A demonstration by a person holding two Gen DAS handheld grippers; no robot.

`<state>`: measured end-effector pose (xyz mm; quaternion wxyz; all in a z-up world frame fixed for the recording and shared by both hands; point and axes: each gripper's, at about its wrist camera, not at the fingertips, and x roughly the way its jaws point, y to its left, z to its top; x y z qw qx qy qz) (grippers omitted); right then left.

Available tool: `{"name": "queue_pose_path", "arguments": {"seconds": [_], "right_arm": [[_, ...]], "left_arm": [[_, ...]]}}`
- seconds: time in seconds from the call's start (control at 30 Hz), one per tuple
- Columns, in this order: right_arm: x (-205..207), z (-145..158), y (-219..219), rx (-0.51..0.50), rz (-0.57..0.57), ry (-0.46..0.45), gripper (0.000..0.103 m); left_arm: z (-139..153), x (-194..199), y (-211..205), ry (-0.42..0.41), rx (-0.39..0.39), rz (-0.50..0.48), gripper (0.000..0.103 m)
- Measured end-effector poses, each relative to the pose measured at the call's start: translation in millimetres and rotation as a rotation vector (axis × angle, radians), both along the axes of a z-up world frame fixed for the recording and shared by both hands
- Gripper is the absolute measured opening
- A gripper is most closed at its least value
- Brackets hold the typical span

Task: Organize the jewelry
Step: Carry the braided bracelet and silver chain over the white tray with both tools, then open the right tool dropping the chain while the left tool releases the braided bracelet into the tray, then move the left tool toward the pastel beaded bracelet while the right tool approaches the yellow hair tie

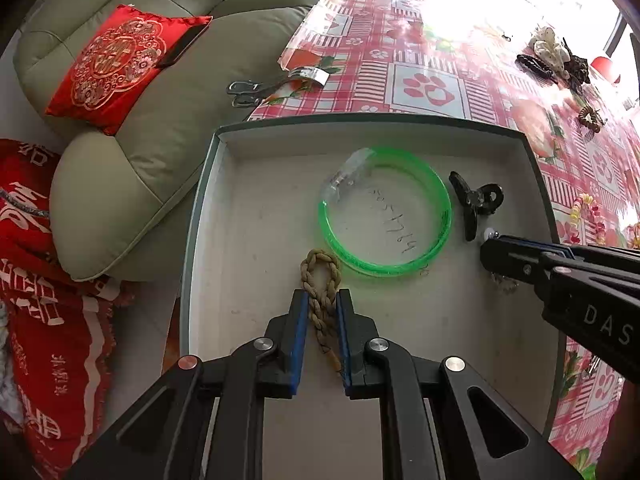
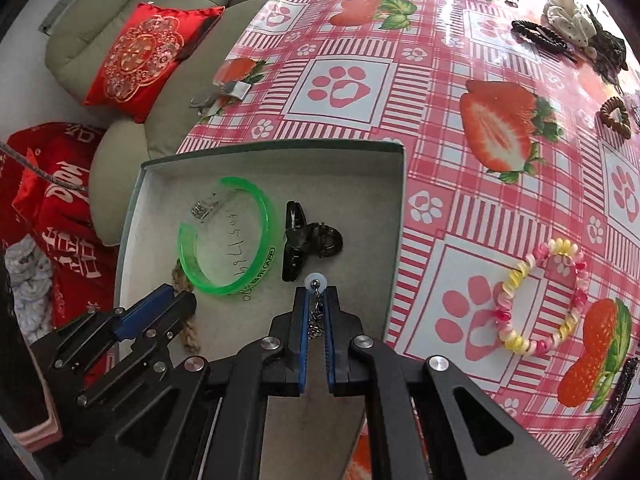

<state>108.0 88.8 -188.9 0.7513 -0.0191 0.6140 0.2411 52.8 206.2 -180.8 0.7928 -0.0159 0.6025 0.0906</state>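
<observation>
L gripper (image 1: 322, 300) pinches braided cord (image 1: 320, 276); R gripper (image 2: 316, 294) pinches metal earring (image 2: 317, 314).

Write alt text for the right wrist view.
The right gripper pinches a small metal charm over a shallow box holding a green bangle and a black hair claw. The box sits on a strawberry-print tablecloth.

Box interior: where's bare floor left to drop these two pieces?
Free: the box floor's left half, between the left wall and green bangle, and the near strip under both grippers. Crowded: the far right, where the bangle and black claw clip lie close together.
</observation>
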Motion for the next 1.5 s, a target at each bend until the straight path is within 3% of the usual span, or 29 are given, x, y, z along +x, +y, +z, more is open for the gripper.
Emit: {"name": "queue_pose_path", "arguments": {"seconds": [0.13, 0.23, 0.4, 0.57, 0.77, 0.8, 0.83, 0.87, 1.2, 1.5], "right_arm": [[0.3, 0.0, 0.4, 0.013, -0.005, 0.015, 0.011], [-0.5, 3.9, -0.3, 0.027, -0.001, 0.017, 0.027], [-2.9, 19.9, -2.5, 0.066, 0.000, 0.003, 0.038], [-7.4, 42.7, -20.1, 0.104, -0.023, -0.021, 0.059], [-13.6, 52.8, -60.4, 0.099, -0.101, -0.014, 0.064], [-14.4, 53.4, -68.4, 0.096, -0.116, -0.013, 0.069], [-14.7, 53.9, -76.8, 0.093, -0.131, -0.010, 0.077], [-15.8, 54.8, -85.2, 0.095, -0.148, -0.011, 0.077], [-24.1, 61.1, -169.9, 0.081, -0.325, -0.006, 0.085], [-29.3, 57.4, -238.7, 0.059, -0.466, 0.001, 0.085]], "left_arm": [[2.5, -4.6, 0.8, 0.002, -0.002, 0.016, 0.021], [5.2, -7.2, 1.1, 0.003, -0.002, 0.018, 0.021], [10.1, -8.2, 2.1, 0.006, -0.002, 0.019, 0.021], [19.1, -9.6, -0.1, -0.006, 0.002, 0.016, 0.021], [27.1, -11.2, -5.9, -0.009, -0.005, 0.011, 0.022], [28.5, -11.1, -7.7, -0.008, -0.004, 0.008, 0.034], [30.2, -11.1, -9.1, -0.008, -0.004, 0.010, 0.082], [32.6, -11.9, -10.0, -0.014, 0.003, 0.021, 0.103], [62.6, 2.2, -49.8, -0.088, 0.064, -0.065, 0.103], [68.0, 21.7, -114.9, -0.079, -0.006, -0.225, 0.103]]}}
